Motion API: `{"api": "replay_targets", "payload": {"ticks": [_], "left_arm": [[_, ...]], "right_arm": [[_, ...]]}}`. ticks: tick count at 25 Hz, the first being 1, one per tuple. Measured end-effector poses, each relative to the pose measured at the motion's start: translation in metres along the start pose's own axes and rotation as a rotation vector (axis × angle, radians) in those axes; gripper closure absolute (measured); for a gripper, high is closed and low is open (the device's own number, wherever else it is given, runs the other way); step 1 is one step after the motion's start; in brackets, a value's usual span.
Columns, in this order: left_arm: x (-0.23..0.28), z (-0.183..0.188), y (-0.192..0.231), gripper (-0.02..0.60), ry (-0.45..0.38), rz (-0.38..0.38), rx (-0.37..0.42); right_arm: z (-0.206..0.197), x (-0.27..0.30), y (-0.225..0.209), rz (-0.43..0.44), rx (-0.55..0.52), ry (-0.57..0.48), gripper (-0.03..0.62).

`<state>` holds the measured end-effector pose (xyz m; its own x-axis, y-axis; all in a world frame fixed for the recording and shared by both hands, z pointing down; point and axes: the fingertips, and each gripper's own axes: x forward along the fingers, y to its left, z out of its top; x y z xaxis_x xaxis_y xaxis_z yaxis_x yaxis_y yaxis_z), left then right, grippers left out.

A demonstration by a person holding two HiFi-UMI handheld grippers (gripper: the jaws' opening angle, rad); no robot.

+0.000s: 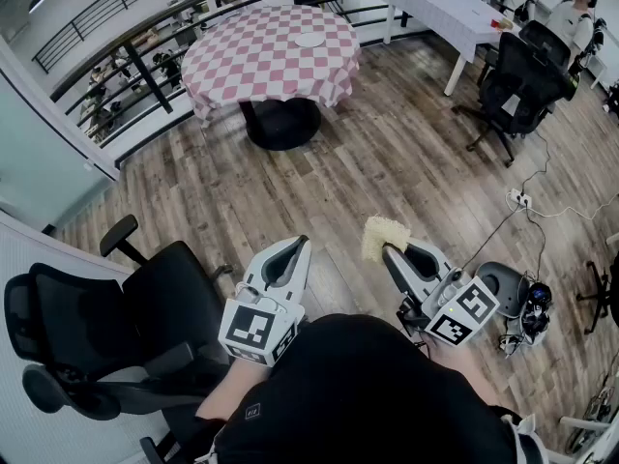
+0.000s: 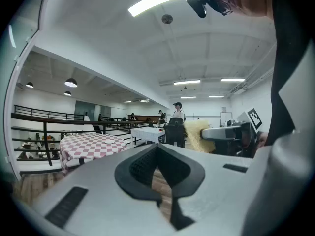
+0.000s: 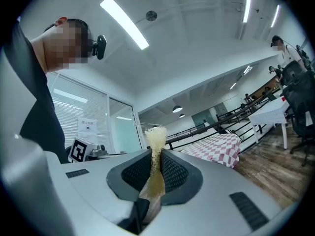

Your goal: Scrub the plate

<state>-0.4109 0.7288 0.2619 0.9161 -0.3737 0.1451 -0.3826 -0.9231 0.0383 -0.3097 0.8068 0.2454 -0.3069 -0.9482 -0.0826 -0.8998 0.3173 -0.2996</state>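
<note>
The white plate (image 1: 309, 40) lies on a round table with a pink checked cloth (image 1: 261, 66), far ahead of me across the wooden floor. I hold both grippers close to my body, well away from that table. My right gripper (image 1: 392, 251) is shut on a yellow scrubbing sponge (image 1: 384, 235), which stands up between its jaws (image 3: 156, 134). My left gripper (image 1: 295, 249) is shut with nothing in it (image 2: 157, 149). The left gripper view shows the table (image 2: 91, 144) at the left and the sponge (image 2: 196, 134) at the right.
A black office chair (image 1: 116, 336) stands close at my left. More black chairs (image 1: 517, 75) and a white table (image 1: 445, 8) are at the back right, with a person (image 1: 580, 13) beyond. A railing (image 1: 145, 66) runs behind the round table. Cables and a power strip (image 1: 519, 198) lie on the floor at the right.
</note>
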Motion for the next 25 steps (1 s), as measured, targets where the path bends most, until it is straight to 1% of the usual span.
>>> {"api": "replay_targets", "payload": {"ticks": [5, 12, 15, 19, 22, 25], "left_arm": [[0.001, -0.003, -0.011, 0.575, -0.004, 0.006, -0.009], [0.019, -0.007, -0.029, 0.575, 0.012, 0.026, -0.006], [0.029, -0.009, -0.036, 0.575, 0.023, 0.029, -0.004], [0.049, -0.014, -0.043, 0.575, 0.036, 0.017, -0.022], [0.068, -0.015, -0.038, 0.575, 0.041, 0.008, -0.029], [0.092, -0.016, -0.021, 0.575, 0.035, 0.006, -0.041]], "right_arm": [[-0.001, -0.012, -0.004, 0.001, -0.001, 0.010, 0.539], [0.001, -0.039, -0.022, 0.004, 0.005, 0.016, 0.537], [-0.004, -0.048, -0.030, 0.009, 0.019, 0.032, 0.537], [-0.014, -0.050, -0.045, 0.011, 0.056, 0.055, 0.537], [-0.015, -0.044, -0.059, 0.013, 0.070, 0.069, 0.537], [-0.015, -0.030, -0.083, 0.001, 0.077, 0.078, 0.537]]}}
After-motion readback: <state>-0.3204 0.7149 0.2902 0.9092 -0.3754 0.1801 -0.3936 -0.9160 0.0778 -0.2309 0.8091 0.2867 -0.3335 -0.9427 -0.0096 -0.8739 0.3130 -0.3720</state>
